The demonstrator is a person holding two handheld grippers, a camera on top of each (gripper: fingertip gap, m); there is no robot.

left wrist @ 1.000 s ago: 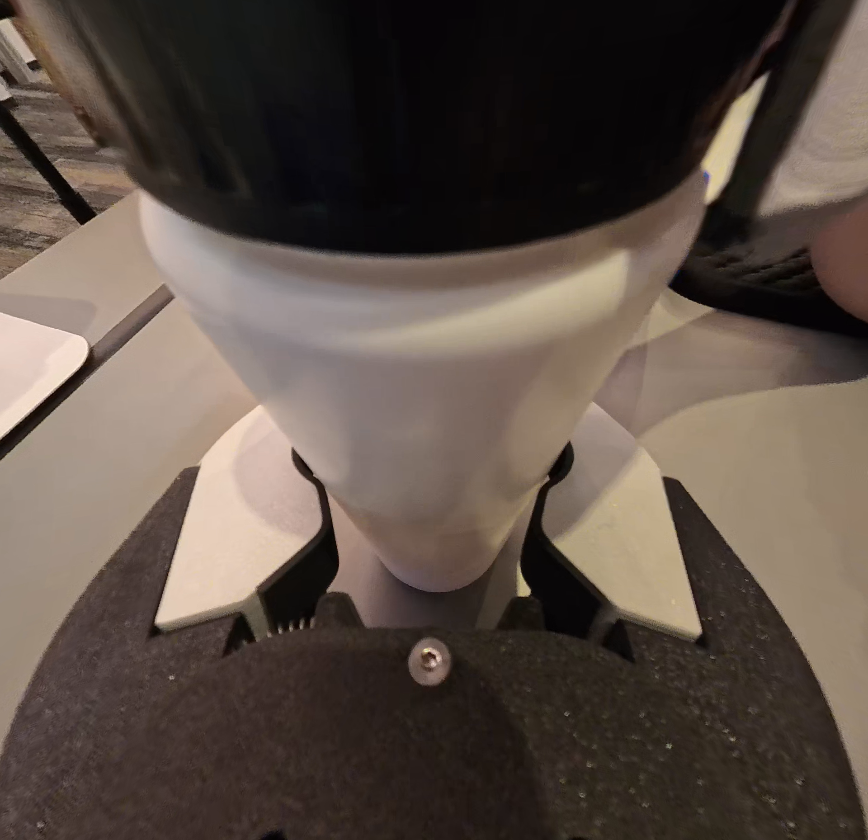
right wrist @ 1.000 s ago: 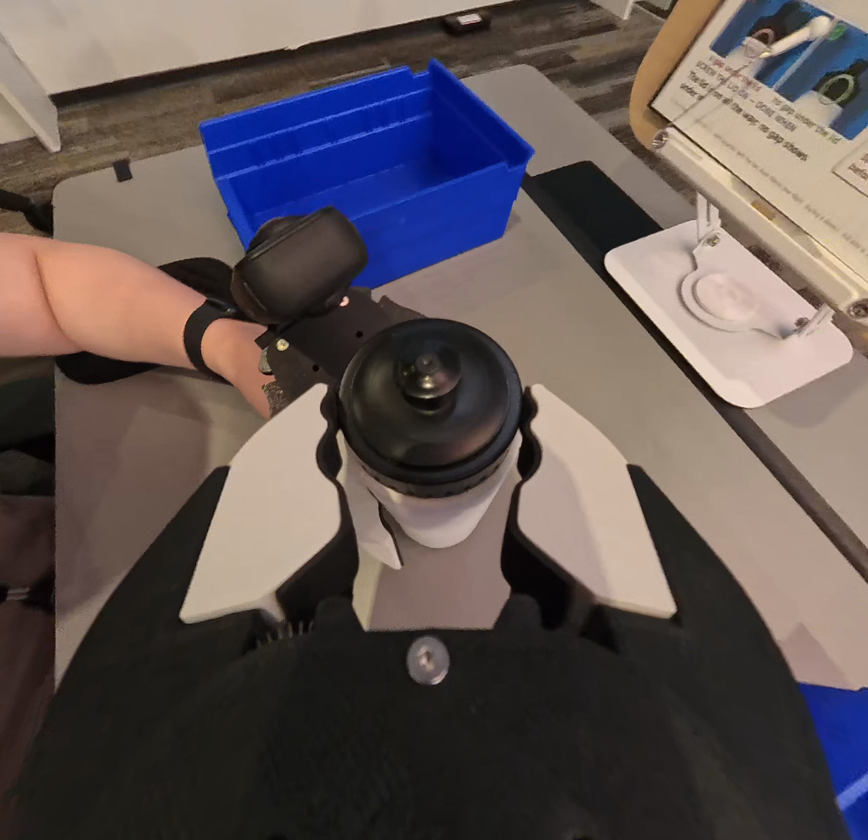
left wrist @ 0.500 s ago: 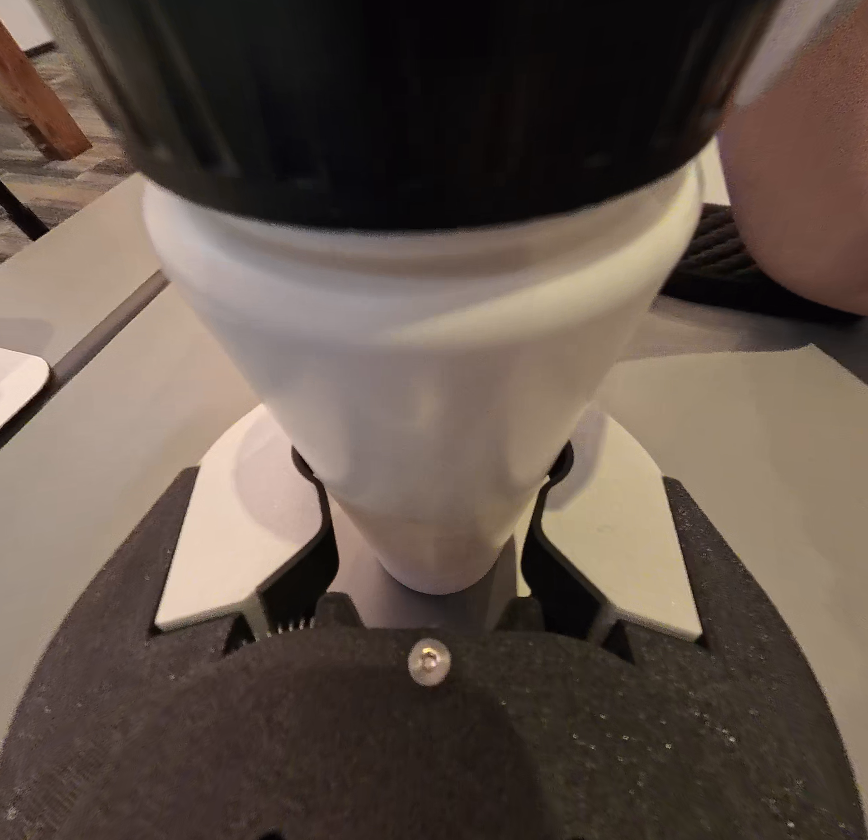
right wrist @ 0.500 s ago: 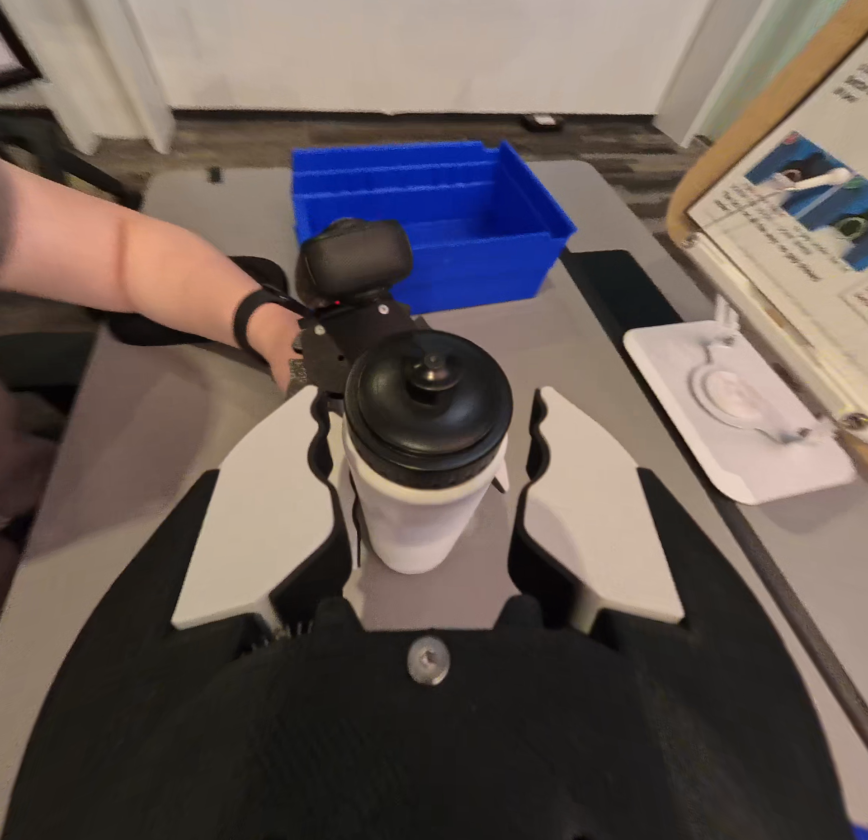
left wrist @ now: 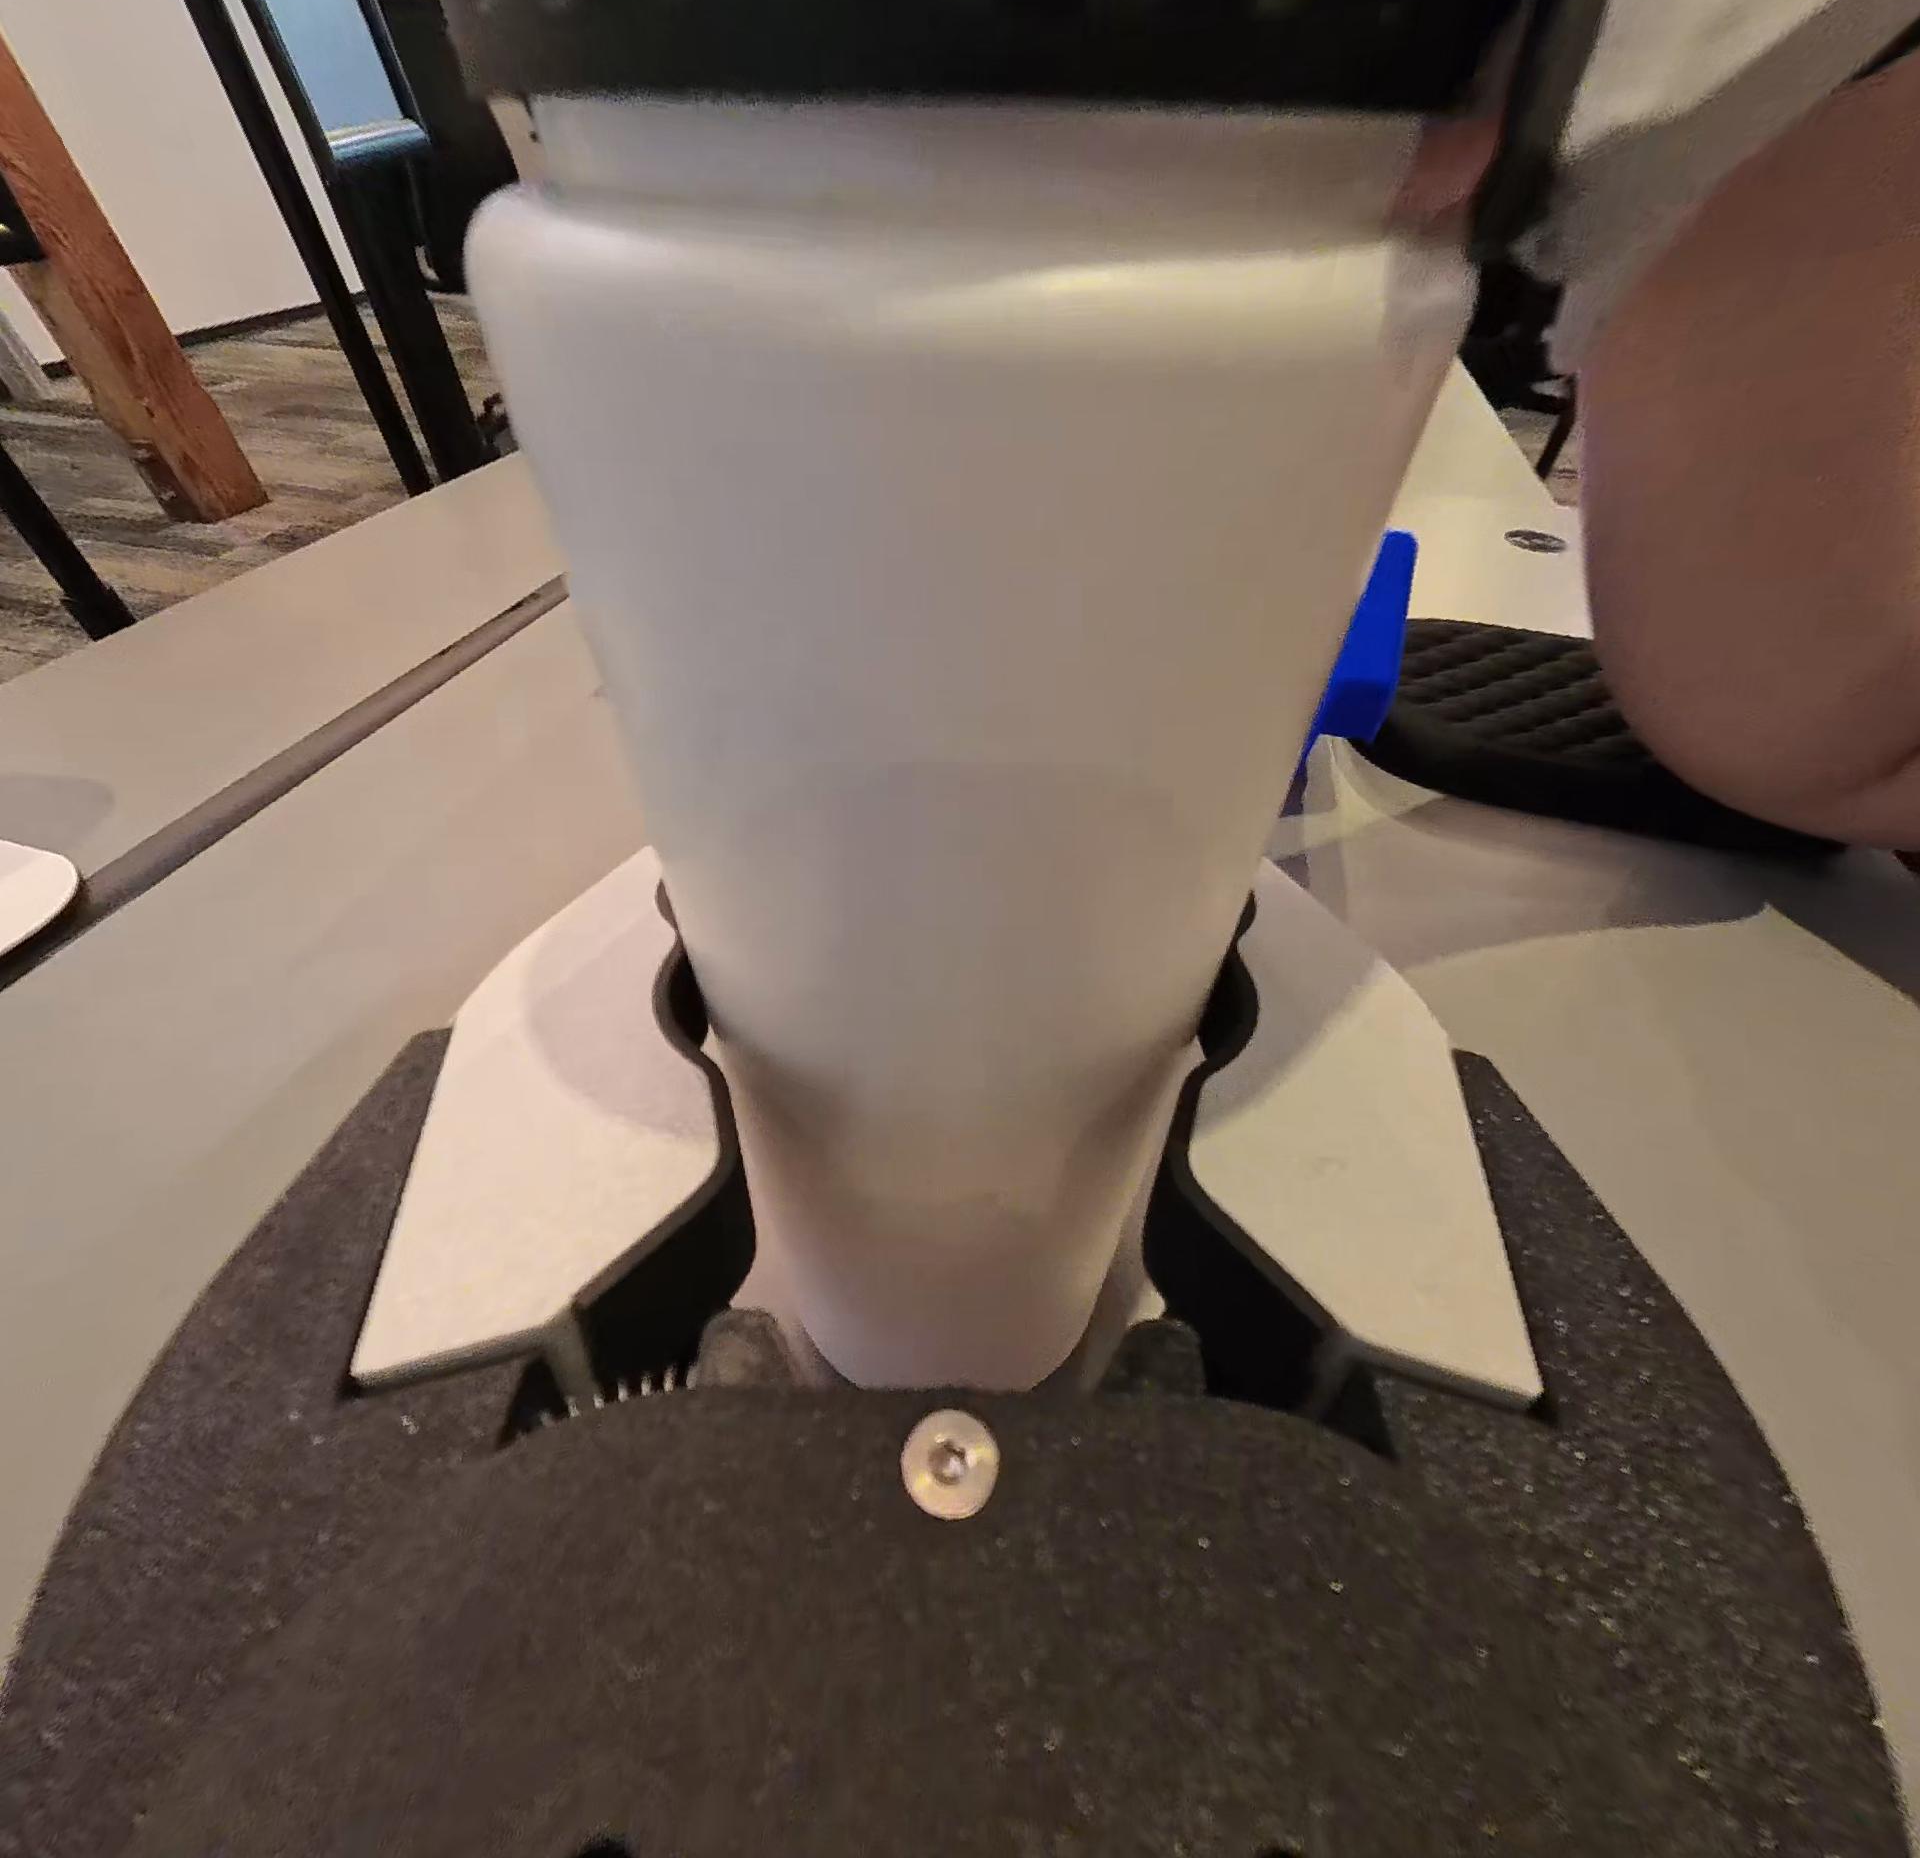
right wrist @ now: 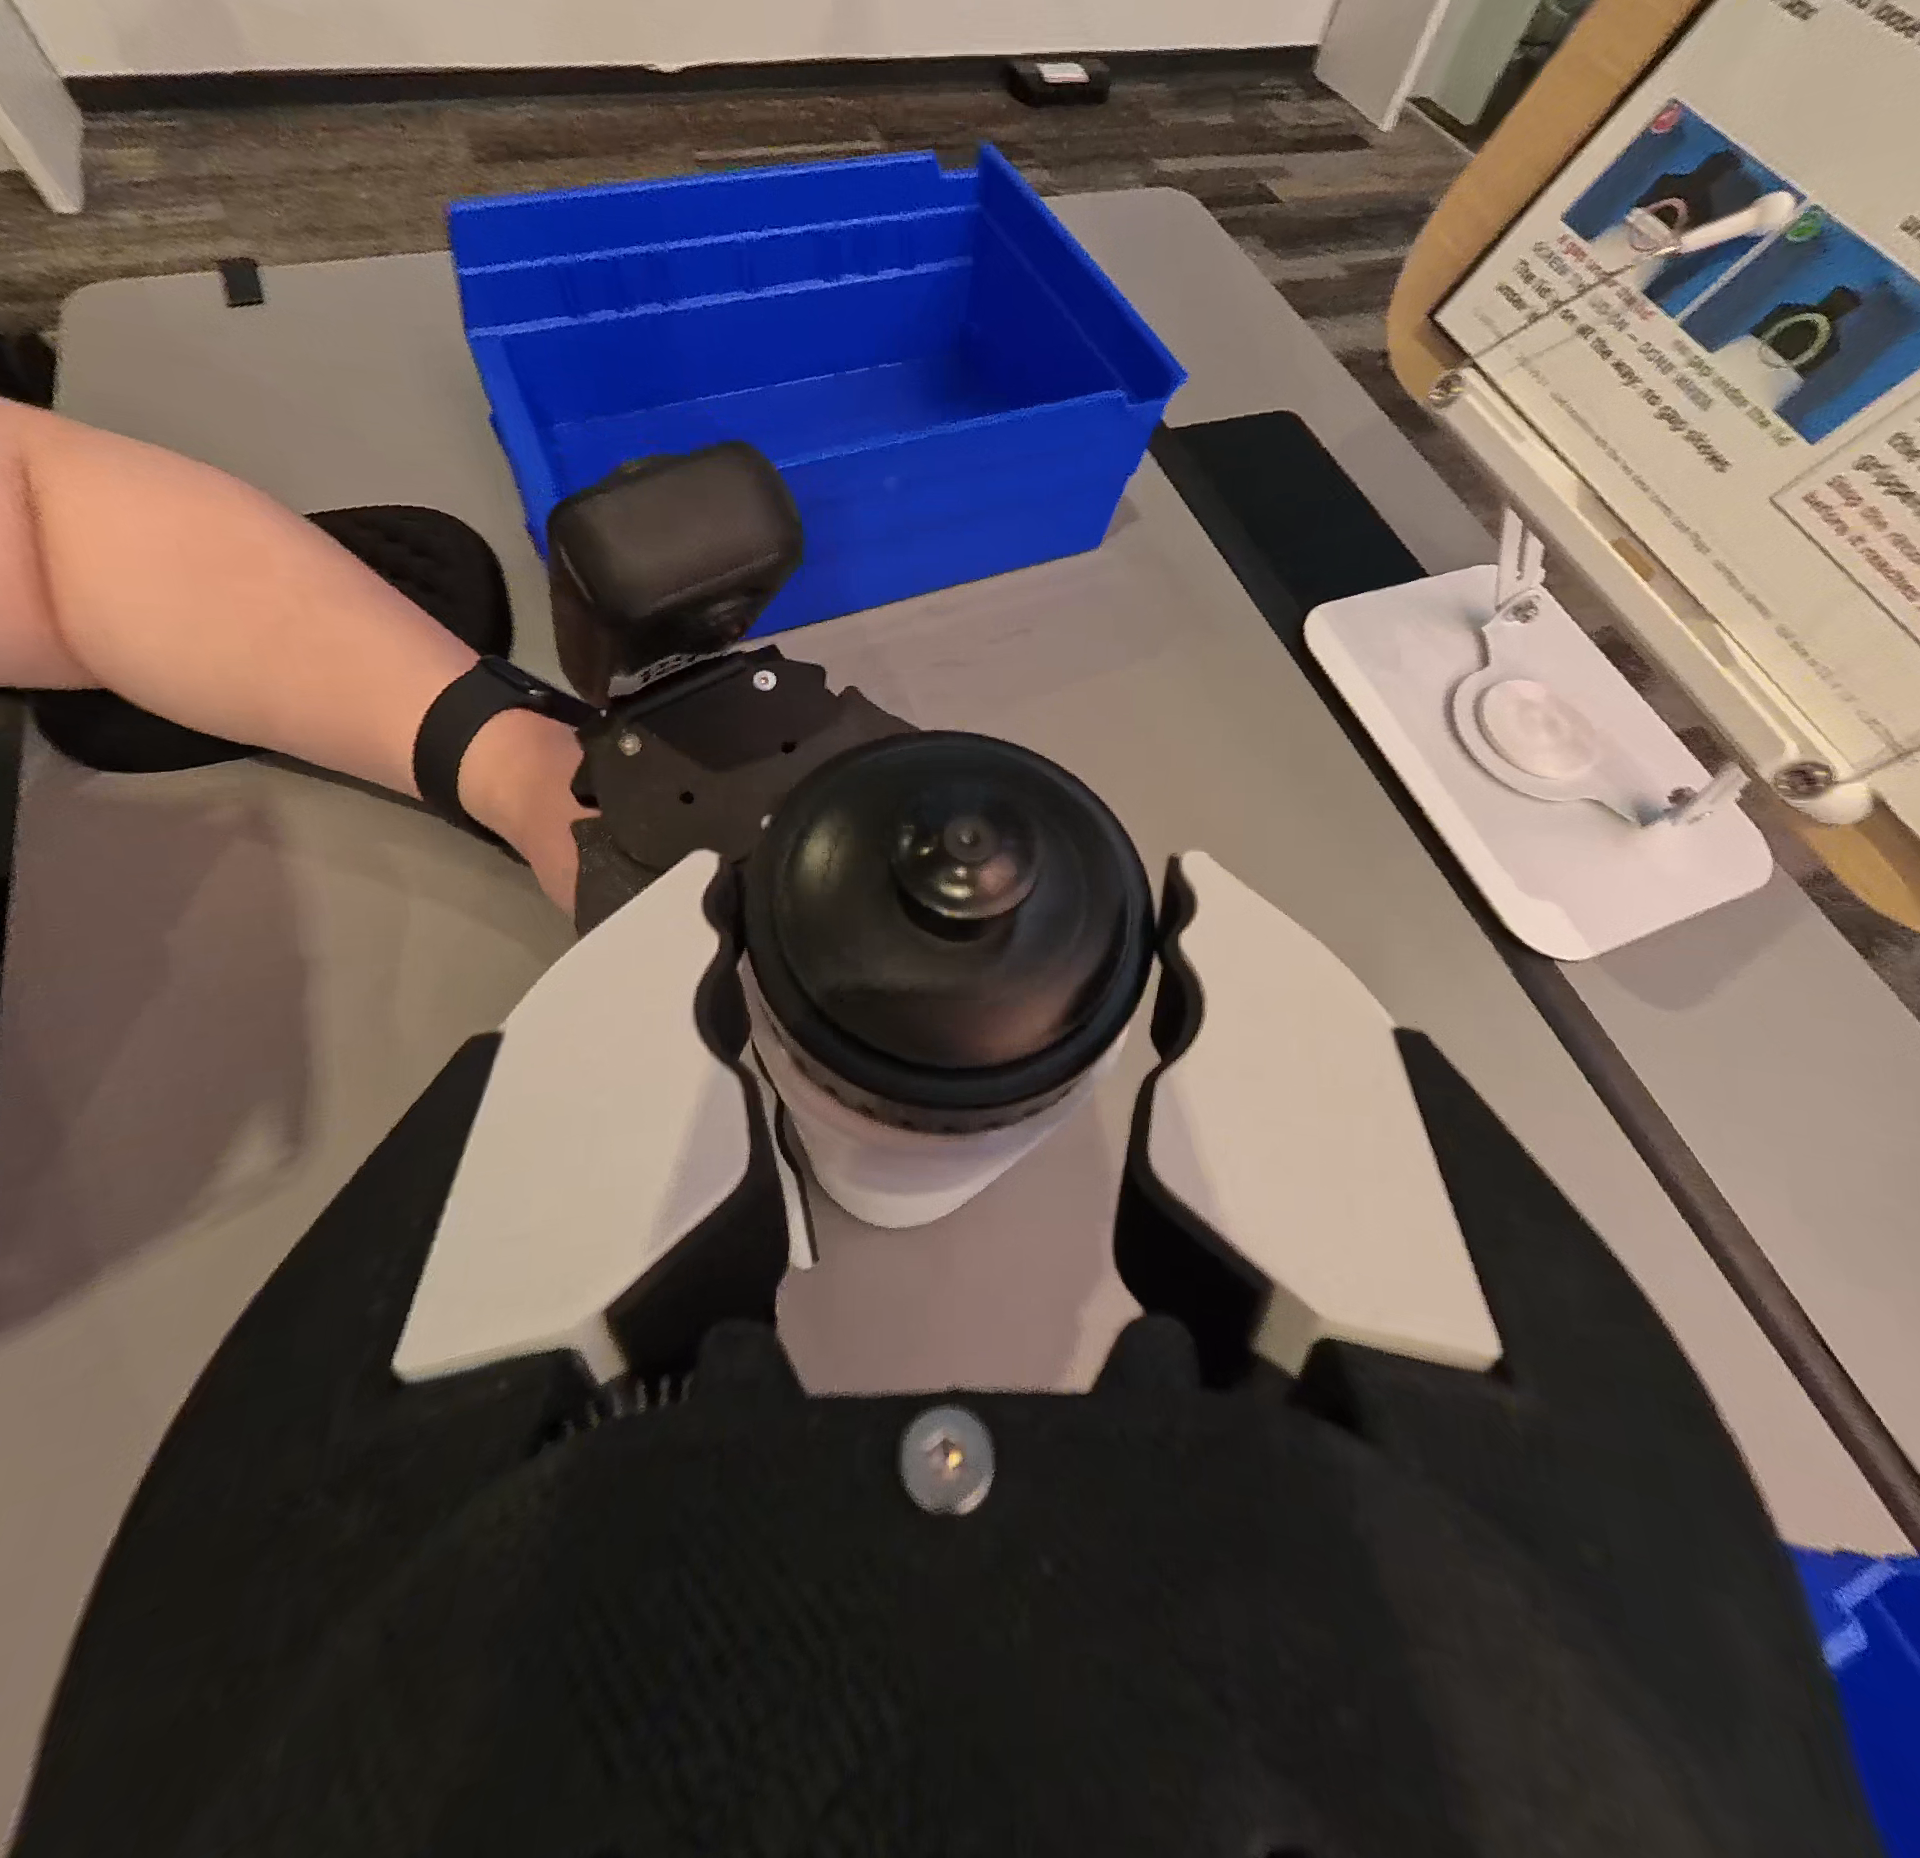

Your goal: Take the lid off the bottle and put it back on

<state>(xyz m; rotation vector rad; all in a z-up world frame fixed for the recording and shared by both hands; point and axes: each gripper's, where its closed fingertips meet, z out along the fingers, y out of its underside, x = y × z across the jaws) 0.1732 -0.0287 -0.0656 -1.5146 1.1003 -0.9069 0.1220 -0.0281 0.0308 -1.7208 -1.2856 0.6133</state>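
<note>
A grey surface in a room with white walls and dark patterned carpet carries an empty blue plastic bin at 12 o'clock in the right wrist view and, at 3 o'clock, a white stand base bearing a tilted board with printed sheets.

The white plastic bottle is held in the middle of both views. In the left wrist view its lower body is pinched between the fingers of the left gripper, the black pads pressed against both sides; it is probably clamped low so that the body cannot turn and the top is left free. Whether its base touches the surface cannot be told.

In the right wrist view the round black ribbed lid with a nozzle is seen from above, seated on the bottle's neck. The fingers of the right gripper bracket the lid at 9 and 3 o'clock: the left pad looks to be touching the rim, while a thin sliver seems to remain at the right pad, so a firm grip cannot be confirmed. The approach from above is judged to suit twisting the lid about its axis.

A forearm with a black wristband is seen at 9 o'clock behind the left gripper.
</note>
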